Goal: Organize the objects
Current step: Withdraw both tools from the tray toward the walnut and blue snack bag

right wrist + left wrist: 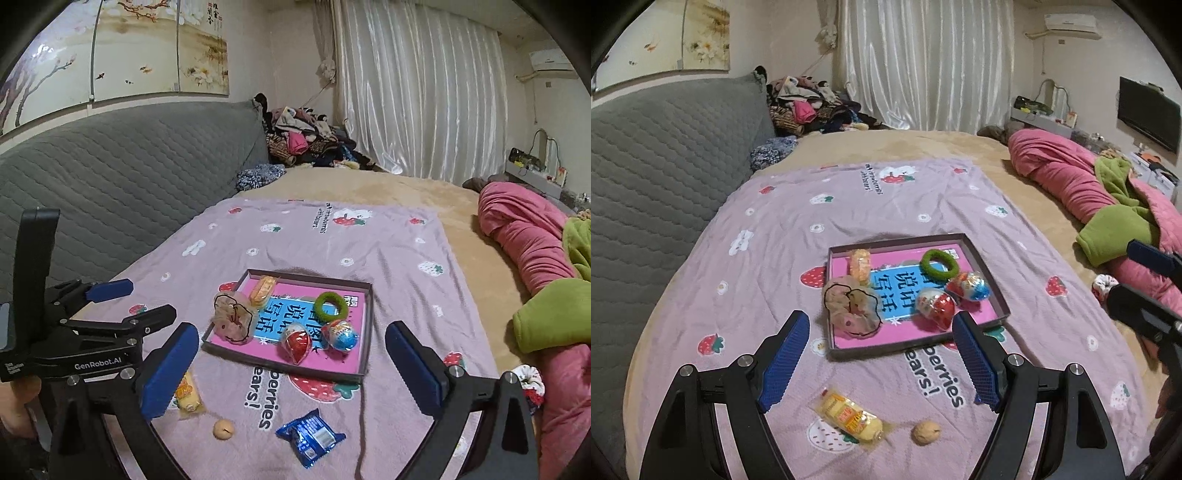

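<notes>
Both tongs, left and right, gape empty; beyond them the tray holds scrunchie, green ring, two eggs and a half-hidden snack.

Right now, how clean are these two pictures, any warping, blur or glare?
Left wrist view: heavy fisheye bending, black corners, soft dim indoor light, the tray sharp. Right wrist view: same bending, curtain shiny with glare, the fingers slightly soft up close.
</notes>
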